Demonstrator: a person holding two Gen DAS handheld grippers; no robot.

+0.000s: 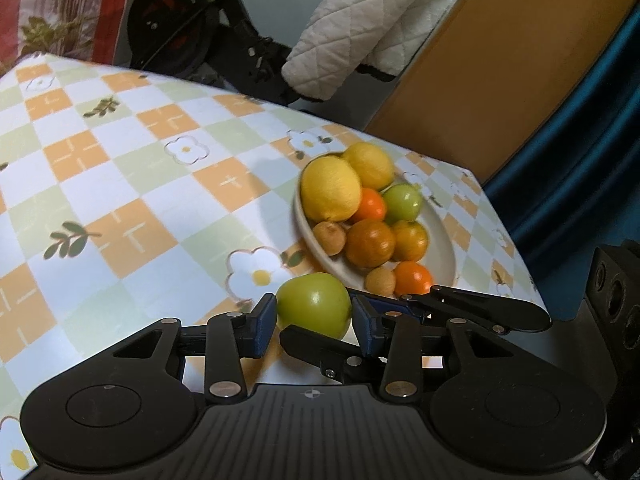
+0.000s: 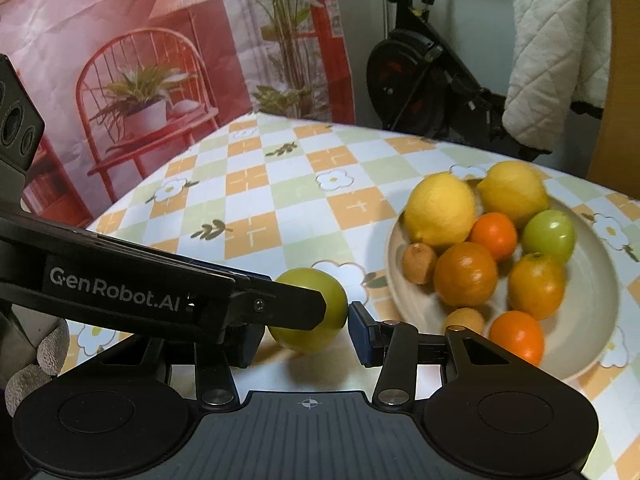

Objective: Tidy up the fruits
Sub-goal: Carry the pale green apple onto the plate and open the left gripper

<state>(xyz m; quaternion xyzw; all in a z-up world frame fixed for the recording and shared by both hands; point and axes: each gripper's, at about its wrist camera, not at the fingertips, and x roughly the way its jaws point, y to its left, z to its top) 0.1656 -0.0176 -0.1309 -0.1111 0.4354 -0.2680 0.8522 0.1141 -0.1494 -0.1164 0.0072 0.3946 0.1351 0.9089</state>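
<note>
Both grippers (image 1: 314, 326) (image 2: 308, 330) clamped on green apple (image 1: 314, 304), plate (image 2: 592, 320) holding lemons, oranges

Both views ride low and close, each looking forward and steeply down along its own hand-held gripper at the desk covered in an orange, green and white checked flowered cloth (image 1: 120, 184). The two views share the round green apple (image 1: 314, 304) between the fingers, the cream plate of mixed fruit (image 2: 592, 320) just beyond, and the black exercise bike (image 2: 408, 72) behind the desk.
</note>
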